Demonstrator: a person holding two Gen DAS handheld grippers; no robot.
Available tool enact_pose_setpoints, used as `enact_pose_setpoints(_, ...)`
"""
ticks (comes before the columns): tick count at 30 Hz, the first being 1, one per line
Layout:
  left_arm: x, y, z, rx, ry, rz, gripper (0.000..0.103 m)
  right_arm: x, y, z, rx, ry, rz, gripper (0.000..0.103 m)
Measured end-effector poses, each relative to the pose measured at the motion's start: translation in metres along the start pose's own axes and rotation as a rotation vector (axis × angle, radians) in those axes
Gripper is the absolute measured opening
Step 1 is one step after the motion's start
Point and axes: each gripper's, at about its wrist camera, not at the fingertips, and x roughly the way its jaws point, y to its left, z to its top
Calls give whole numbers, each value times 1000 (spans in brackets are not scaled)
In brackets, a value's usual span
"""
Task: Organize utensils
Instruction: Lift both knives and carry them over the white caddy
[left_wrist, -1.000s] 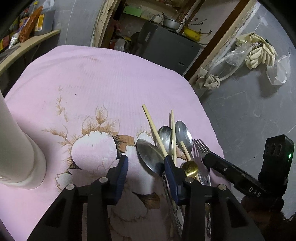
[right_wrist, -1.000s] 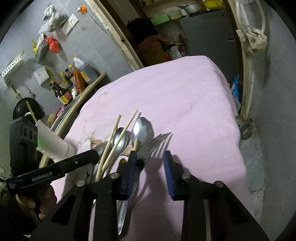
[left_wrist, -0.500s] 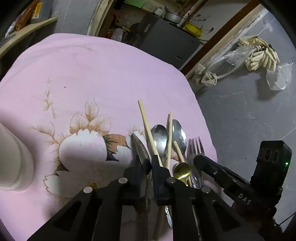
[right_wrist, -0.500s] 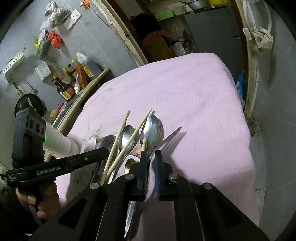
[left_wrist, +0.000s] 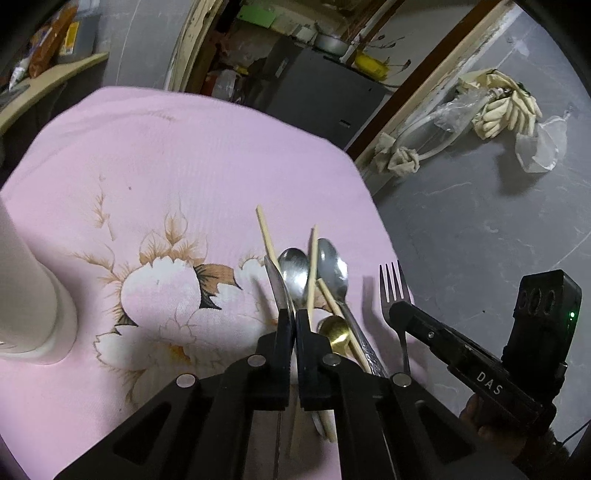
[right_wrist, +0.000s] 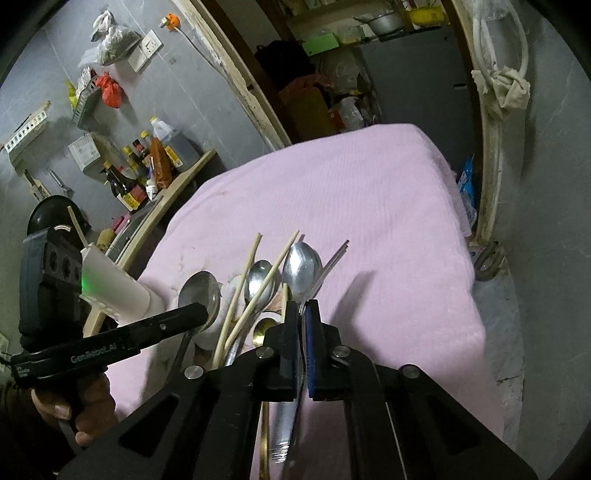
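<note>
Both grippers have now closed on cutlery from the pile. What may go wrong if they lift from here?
1. The left gripper has just closed its fingers on a large spoon that lies against the chopsticks; lifting may drag or scatter them.
2. The right gripper has just closed on the fork near its head, so the long handle may swing or slip.
3. The fork is close to the pink cloth's edge; anything knocked may fall off.

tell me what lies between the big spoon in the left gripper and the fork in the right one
In the left wrist view, two more silver spoons, wooden chopsticks and a small gold spoon lie between the big spoon and the fork.
</note>
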Motion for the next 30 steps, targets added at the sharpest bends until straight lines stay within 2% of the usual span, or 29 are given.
enact_pose_setpoints(12, -46, -13, -5, 67, -77, -34, 3, -34, 26, -3, -33, -72, -58, 3)
enact_pose_setpoints(30, -120, -5, -8, 123, -121, -98, 3, -103, 78, -14, -13, -295, -130, 3)
